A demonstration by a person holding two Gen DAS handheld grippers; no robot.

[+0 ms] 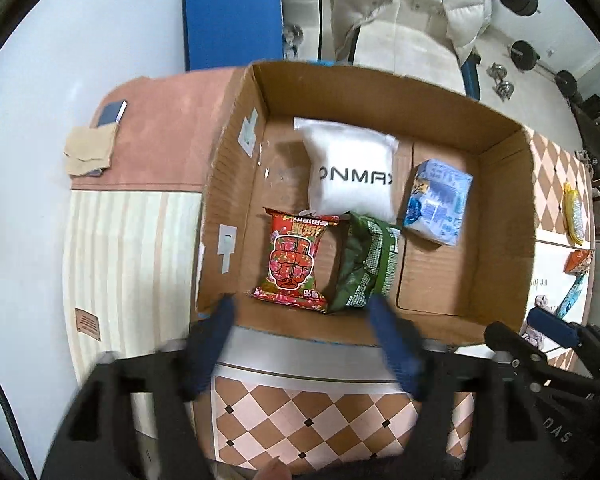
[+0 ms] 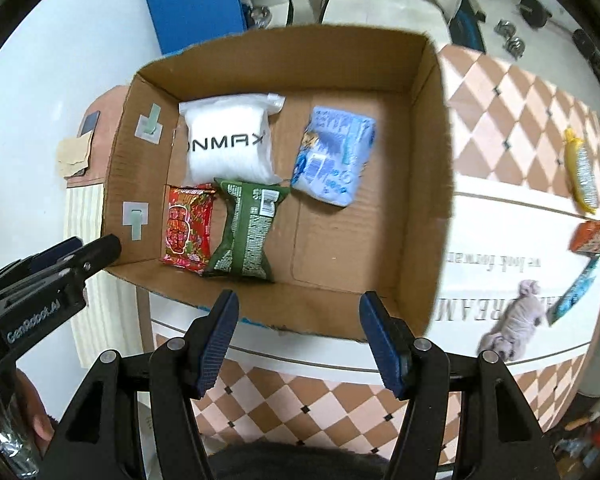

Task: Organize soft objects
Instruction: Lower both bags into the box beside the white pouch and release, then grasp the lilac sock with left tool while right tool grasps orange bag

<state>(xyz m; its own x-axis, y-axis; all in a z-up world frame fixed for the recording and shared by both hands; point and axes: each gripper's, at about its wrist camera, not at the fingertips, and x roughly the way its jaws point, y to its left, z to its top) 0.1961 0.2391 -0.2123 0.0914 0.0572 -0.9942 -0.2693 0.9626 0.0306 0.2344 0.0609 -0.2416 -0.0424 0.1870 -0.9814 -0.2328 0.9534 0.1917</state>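
An open cardboard box (image 1: 500,216) (image 2: 428,184) sits on the table. Inside lie a white pouch (image 1: 352,172) (image 2: 228,146), a red snack pack (image 1: 294,258) (image 2: 188,228), a green snack pack (image 1: 366,262) (image 2: 246,228) and a light blue tissue pack (image 1: 438,202) (image 2: 334,156). My left gripper (image 1: 302,312) is open and empty above the box's near wall. My right gripper (image 2: 298,308) is open and empty at the near wall too. Outside the box on the right lie a grey plush dog (image 2: 512,320), a yellow scrubber (image 2: 580,178) (image 1: 574,214), an orange pack (image 2: 590,236) and a blue wrapper (image 2: 576,290).
The table wears a checkered cloth (image 2: 500,92) with a white printed band. A pink stool (image 1: 160,128) with a phone (image 1: 112,114) and brown paper (image 1: 88,152) stands left of the box. A blue panel (image 1: 232,12) and a white coat (image 1: 412,12) stand behind.
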